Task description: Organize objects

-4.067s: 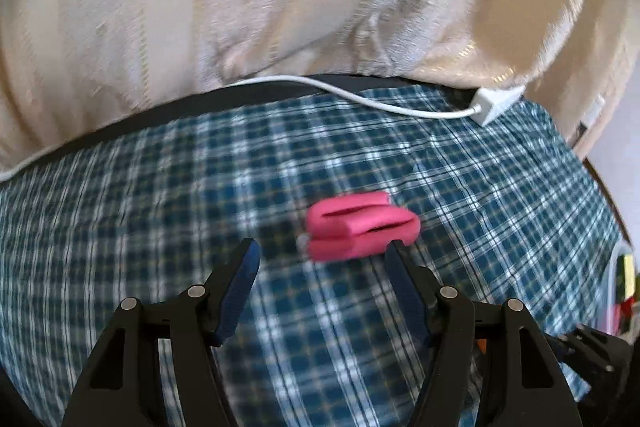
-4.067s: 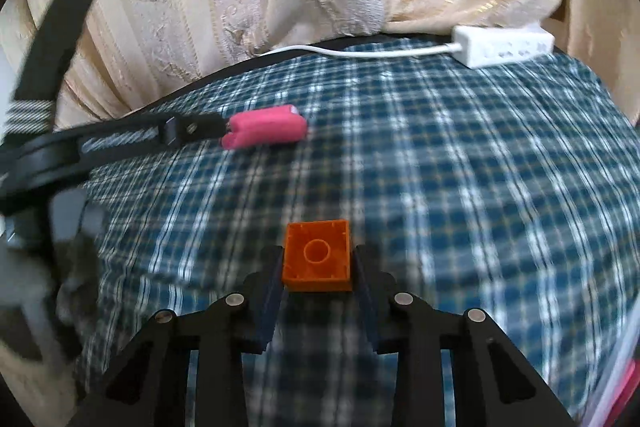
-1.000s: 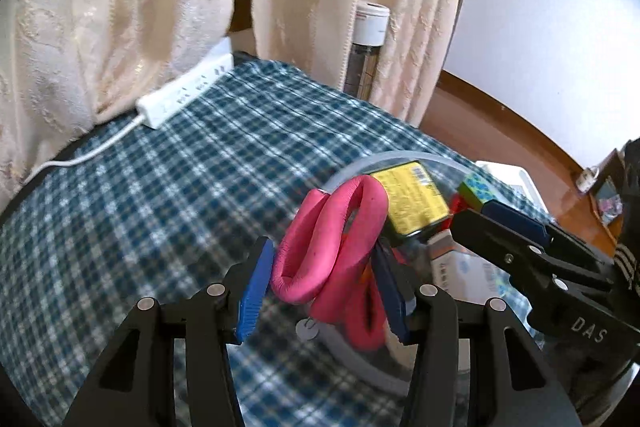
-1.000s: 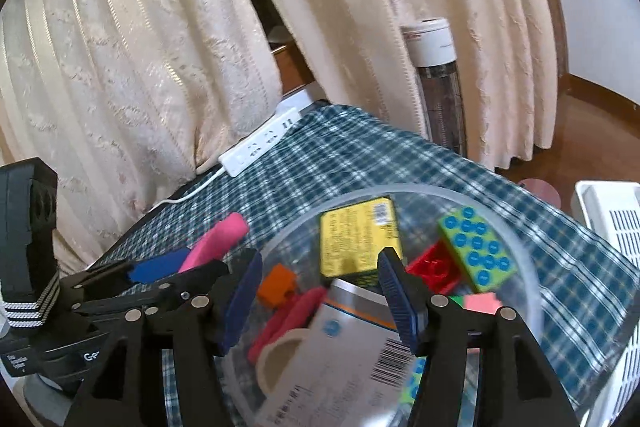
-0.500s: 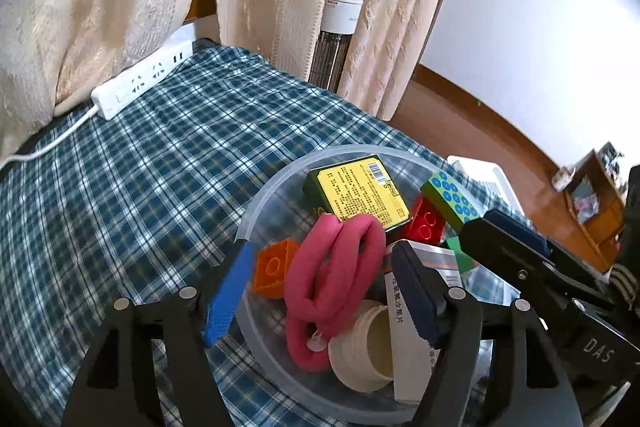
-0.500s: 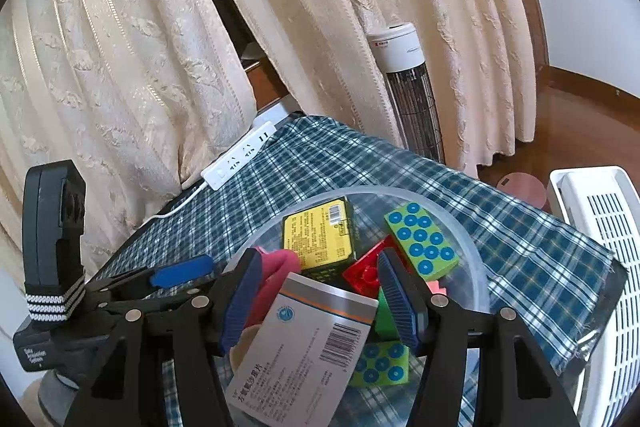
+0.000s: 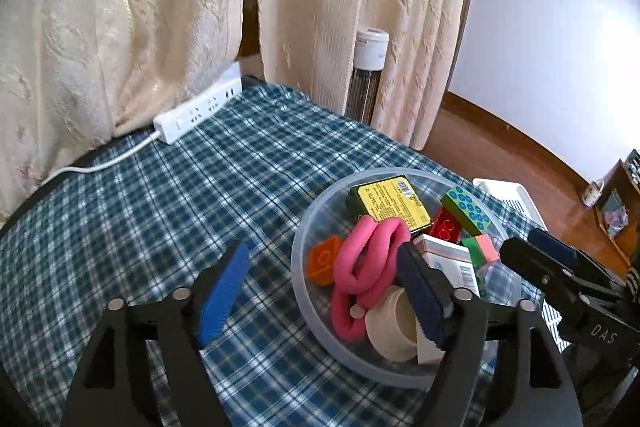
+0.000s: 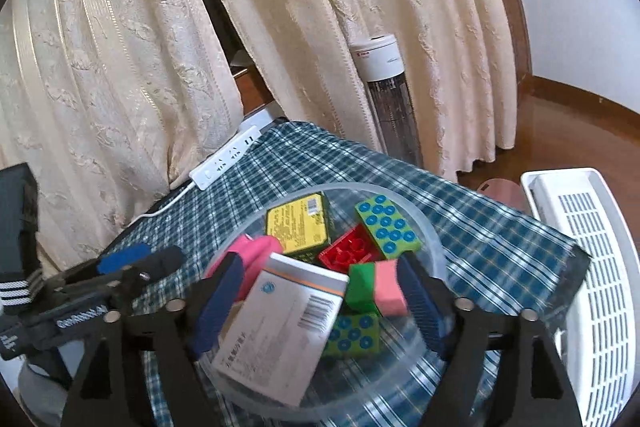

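A clear plastic bowl [image 7: 297, 259] stands on the blue checked cloth. In it lie a pink foam loop [image 7: 366, 259], an orange brick [image 7: 323, 263], a yellow box [image 7: 387, 203], a red brick [image 8: 348, 251], dotted green bricks [image 8: 390, 225], a green-and-pink block [image 8: 378, 287], a white carton [image 8: 280, 327] and a cream ring [image 7: 394, 323]. My left gripper [image 7: 320, 291] hangs at the bowl's near-left rim, its jaws opening and holding nothing. My right gripper [image 8: 318, 307] hovers above the bowl, jaws opening, the carton lying below between them without being pressed.
A white power strip [image 7: 200, 115] with its cable lies at the cloth's far edge under cream curtains. A tower heater [image 8: 384, 83] stands behind the table. A white slatted basket [image 8: 580, 267] sits off the table's right edge, above the wooden floor.
The left gripper let the pink loop drop into the bowl and drew back to the left with wider jaws. The orange brick now lies in the bowl, and the right jaws spread.
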`<state>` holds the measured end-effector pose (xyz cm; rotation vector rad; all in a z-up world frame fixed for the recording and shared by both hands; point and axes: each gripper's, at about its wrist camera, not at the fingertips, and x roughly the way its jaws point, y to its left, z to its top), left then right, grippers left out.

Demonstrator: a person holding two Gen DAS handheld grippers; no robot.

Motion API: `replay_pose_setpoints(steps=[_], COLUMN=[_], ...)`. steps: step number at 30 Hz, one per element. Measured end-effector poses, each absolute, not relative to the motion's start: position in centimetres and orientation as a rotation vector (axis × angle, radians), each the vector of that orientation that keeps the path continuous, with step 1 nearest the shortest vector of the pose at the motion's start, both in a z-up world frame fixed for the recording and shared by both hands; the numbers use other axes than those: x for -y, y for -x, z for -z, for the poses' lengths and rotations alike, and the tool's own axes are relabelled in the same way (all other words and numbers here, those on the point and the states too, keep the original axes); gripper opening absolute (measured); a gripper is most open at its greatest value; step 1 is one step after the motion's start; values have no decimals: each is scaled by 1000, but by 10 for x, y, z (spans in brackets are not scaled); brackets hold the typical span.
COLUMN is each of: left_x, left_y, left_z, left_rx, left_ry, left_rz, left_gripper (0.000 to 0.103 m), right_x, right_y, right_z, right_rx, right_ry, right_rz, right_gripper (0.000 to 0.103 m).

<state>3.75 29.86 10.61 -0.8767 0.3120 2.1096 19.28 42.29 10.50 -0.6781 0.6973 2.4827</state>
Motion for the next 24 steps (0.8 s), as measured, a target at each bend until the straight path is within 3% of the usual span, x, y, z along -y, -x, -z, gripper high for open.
replay_pose_setpoints(steps=[4, 8, 16, 24], left_x=[-287, -276, -252, -245], left_y=[-49, -54, -58, -75], left_z=[-115, -119, -118, -126], left_rx=[-318, -298, -262, -342], left_ry=[824, 801, 833, 769], left_rz=[-2117, -2136, -2165, -2230], left_gripper=[87, 95, 95, 96], right_x=[-414, -404, -384, -362], right_y=[-205, -214, -227, -230], right_z=[-107, -113, -119, -117], right_rx=[-661, -623, -526, -454], right_ry=[660, 632, 641, 693], right_rz=[-2465, -2436, -2402, -2402], right_gripper=[103, 103, 103, 103])
